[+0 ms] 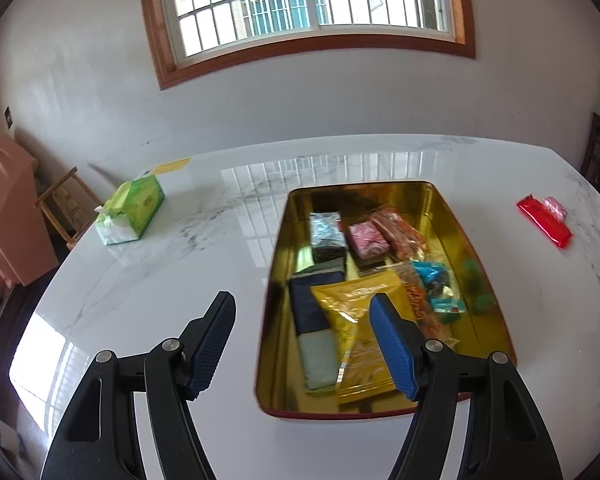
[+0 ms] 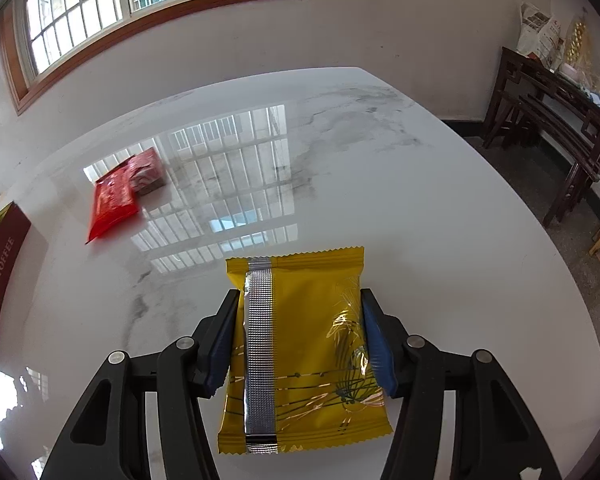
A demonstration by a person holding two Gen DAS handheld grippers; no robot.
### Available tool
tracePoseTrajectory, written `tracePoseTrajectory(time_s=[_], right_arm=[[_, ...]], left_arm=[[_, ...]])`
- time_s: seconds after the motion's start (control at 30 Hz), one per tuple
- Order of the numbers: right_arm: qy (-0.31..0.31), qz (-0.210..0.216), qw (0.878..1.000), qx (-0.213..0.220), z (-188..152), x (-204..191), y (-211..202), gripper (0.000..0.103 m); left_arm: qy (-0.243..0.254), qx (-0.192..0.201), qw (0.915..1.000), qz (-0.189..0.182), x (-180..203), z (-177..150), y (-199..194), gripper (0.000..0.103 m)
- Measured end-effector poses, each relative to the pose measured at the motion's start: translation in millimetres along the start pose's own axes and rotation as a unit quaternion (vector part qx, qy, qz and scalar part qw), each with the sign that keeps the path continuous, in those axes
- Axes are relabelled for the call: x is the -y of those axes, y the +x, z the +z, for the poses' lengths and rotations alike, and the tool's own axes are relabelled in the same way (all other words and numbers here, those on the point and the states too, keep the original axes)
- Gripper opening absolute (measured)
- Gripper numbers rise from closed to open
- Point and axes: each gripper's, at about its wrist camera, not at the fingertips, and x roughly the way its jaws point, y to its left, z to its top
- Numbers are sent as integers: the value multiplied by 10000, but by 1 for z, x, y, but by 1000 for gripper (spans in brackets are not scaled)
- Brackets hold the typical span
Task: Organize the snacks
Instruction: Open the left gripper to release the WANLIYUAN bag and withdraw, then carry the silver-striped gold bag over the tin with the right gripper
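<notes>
Gripping a yellow snack packet (image 2: 300,344) by its sides, my right gripper (image 2: 298,340) holds it above the white table (image 2: 380,200). My left gripper (image 1: 302,344) hangs half open and empty over the gold tin (image 1: 444,216), which holds other snacks. A red packet (image 1: 544,221) lies right of the tin.

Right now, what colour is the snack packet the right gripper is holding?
The snack packet is yellow with a silver seam, clearest in the right wrist view.
</notes>
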Motion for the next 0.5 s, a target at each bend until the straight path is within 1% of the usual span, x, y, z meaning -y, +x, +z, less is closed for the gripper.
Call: tracePoseTrajectory(time_s=[0.1,0.3,0.4,0.5], right_arm=[[44,151,9999,-32,-1,-8,-3,54],[-77,413,9991,79,4,-36,-22,54],[-231,614,9977,176,11,-58,-35,54],[-471,895,9944,307,19,-91,-51,54]], left_arm=[[-89,40,9999,55,-12,-1,-2,70],[-274,113,9995,149,-31,-4,-2,70],[-345,123,9991,200,-40,-8,1,70],[-442,145,9986,247,-50,-12,4,70]])
